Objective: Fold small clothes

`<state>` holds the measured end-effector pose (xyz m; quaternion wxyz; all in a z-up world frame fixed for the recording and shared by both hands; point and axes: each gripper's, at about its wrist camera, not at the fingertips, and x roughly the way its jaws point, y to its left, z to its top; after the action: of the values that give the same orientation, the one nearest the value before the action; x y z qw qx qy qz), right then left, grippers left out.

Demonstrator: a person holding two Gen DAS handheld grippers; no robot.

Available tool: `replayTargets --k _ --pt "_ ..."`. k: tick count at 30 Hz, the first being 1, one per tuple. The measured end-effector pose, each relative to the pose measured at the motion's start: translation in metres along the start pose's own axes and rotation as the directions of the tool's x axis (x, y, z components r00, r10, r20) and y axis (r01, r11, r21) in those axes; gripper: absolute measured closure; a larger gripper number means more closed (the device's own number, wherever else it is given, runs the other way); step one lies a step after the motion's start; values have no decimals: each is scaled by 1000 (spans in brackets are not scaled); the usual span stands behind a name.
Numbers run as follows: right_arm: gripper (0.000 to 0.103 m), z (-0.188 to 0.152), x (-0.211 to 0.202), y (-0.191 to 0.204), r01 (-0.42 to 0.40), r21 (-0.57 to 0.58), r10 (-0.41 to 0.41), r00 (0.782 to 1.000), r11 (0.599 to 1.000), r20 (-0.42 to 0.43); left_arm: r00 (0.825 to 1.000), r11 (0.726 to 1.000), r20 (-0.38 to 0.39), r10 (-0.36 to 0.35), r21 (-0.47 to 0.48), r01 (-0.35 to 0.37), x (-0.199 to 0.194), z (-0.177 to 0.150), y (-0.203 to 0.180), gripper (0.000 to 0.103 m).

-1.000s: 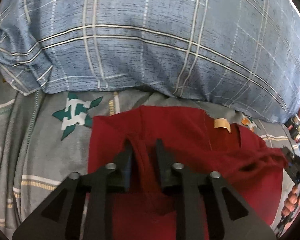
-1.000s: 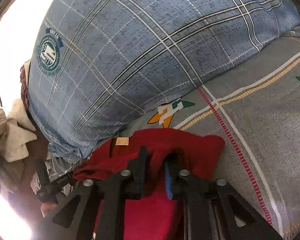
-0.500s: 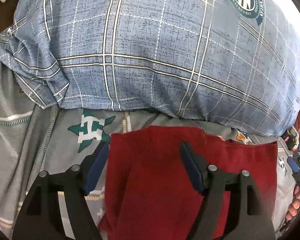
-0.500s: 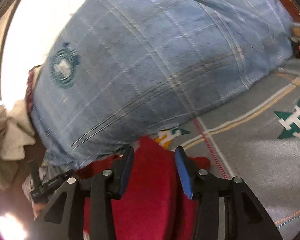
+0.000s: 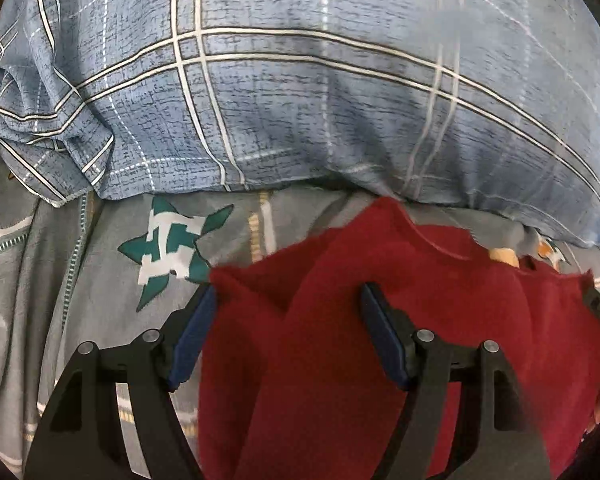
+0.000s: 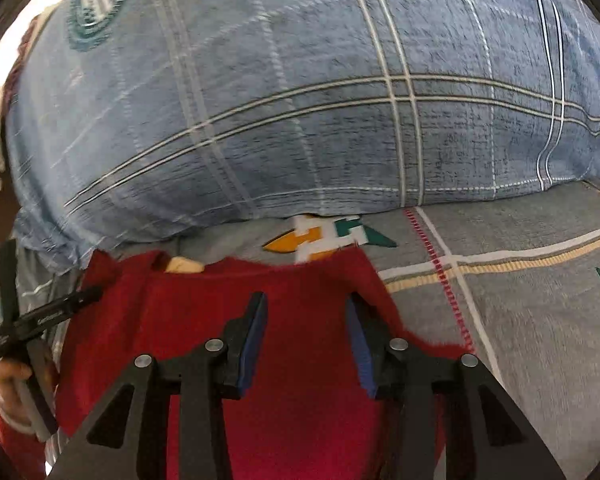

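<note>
On the grey bedsheet (image 5: 60, 272), just below the blue plaid pillow (image 5: 300, 100), your red garment (image 5: 440, 320) lies with a fold ridge at its left side. Your left hand-held gripper (image 5: 288, 320) is released, fingers spread over it; your right hand-held gripper (image 6: 306, 320) is likewise released above the cloth.

A small dark red garment (image 5: 420, 320) lies on the grey patterned bedsheet, its top edge close against the blue plaid pillow; a tan label (image 6: 184, 266) shows at the neckline, and a raised diagonal fold creases its left side
</note>
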<state>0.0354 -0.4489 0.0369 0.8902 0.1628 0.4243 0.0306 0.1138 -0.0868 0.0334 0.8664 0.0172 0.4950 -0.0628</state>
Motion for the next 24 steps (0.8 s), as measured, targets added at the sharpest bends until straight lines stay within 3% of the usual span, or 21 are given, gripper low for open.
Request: replayTargets --k 6,9,13,18,24 --pt "63 1 12 -8 16 26 -16 1000 1000 -3 1000 1000 0 15 -5 -15 7 1 2 26" --pt "60 -2 -2 -2 25 16 -25 1000 1000 3 1000 1000 15 25 1 -25 4 1 -2 26" --pt "47 -17 -40 11 21 -24 -20 999 1000 38 999 1000 35 29 6 -29 -7 -7 -3 26" --pt "47 -39 -71 21 -5 -54 8 999 999 44 999 1000 43 27 13 -27 -23 -21 -6 26" --pt "48 -63 -81 33 -6 -107 9 1000 994 24 998 999 58 21 24 -23 -56 -43 -12 26"
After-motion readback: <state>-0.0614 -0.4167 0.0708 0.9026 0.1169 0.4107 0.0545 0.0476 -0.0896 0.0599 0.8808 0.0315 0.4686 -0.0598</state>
